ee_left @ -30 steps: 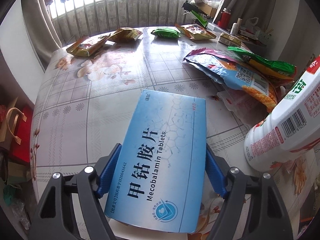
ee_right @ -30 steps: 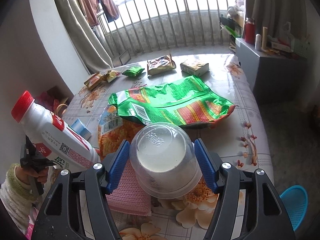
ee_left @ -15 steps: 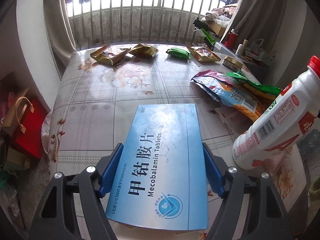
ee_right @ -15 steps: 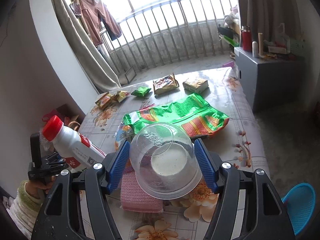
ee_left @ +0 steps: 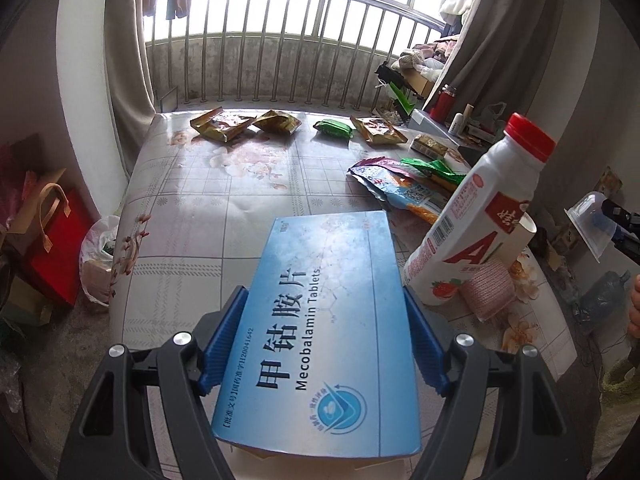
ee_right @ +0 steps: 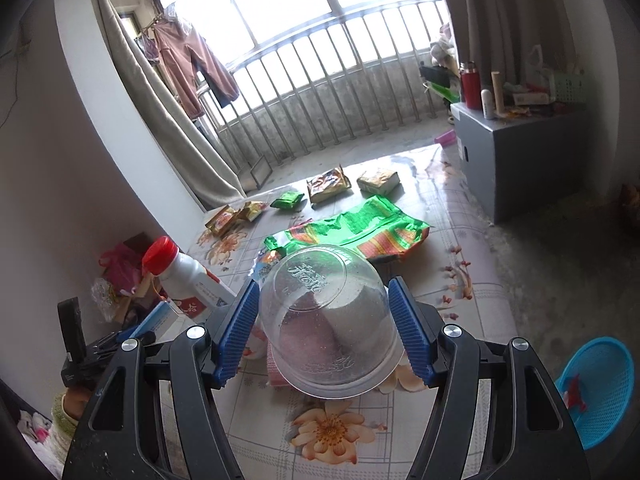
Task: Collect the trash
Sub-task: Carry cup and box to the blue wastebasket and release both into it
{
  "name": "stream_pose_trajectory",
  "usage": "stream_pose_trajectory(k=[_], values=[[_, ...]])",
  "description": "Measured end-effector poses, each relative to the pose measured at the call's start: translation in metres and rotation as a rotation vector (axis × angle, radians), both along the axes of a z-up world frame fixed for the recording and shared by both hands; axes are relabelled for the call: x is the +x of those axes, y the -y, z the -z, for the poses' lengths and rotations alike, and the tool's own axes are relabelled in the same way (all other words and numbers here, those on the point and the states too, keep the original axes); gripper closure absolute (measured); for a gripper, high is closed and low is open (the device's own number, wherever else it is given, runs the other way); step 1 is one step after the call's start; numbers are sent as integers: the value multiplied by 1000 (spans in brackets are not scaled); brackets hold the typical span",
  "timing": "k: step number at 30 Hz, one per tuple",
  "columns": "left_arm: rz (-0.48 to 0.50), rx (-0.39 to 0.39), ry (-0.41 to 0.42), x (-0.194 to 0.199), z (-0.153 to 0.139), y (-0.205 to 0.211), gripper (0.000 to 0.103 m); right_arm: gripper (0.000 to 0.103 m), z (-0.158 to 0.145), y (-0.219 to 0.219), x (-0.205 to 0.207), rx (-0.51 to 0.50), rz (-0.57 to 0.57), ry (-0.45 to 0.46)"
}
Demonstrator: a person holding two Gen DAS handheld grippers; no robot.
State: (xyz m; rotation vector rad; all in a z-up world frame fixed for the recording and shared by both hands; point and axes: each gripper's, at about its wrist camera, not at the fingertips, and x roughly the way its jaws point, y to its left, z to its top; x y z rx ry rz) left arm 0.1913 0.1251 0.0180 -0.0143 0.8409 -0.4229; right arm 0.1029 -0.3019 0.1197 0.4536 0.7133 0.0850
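Note:
My left gripper (ee_left: 324, 336) is shut on a flat blue tablet box (ee_left: 320, 332), held lifted above the table (ee_left: 192, 216). Its blue pads press both long edges of the box. My right gripper (ee_right: 324, 328) is shut on a clear plastic cup (ee_right: 330, 320), bottom end facing the camera, raised over the table (ee_right: 472, 292). That cup (ee_left: 588, 224) also shows at the right edge of the left wrist view. A white bottle with a red cap (ee_left: 476, 216) stands tilted beside the blue box and appears again as the bottle (ee_right: 184, 276) left of the cup.
Empty snack bags (ee_left: 404, 184) lie mid-table, with a large green one (ee_right: 352, 228) in front of the cup. Small wrappers (ee_left: 276, 122) line the far edge. A pink cloth (ee_left: 490, 288) lies near the bottle. A blue basket (ee_right: 596, 388) sits on the floor at right.
Both grippers rose and drew back from the table with the box and cup still gripped. The table looks farther away and the bottle now shows whole, cap included.

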Motion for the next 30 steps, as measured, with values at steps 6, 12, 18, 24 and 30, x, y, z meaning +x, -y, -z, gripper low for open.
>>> stream_pose_trajectory(k=[6,12,18,24,30], values=[[18,-24,4,-34,-6,2,30,41,9,7,-36,46,54,-24],[28,-2,3,-64,-10,7,30,41,20,20,-76,107,120,-32],[71,-15,-17,-87,-12,25,30,41,34,39,-118,144,189,-50],[202,-18,-9,-109,-20,82,30,41,46,62,-160,191,262,-53],[402,-3,16,-135,-30,167,30,41,48,96,-202,229,362,-21]])
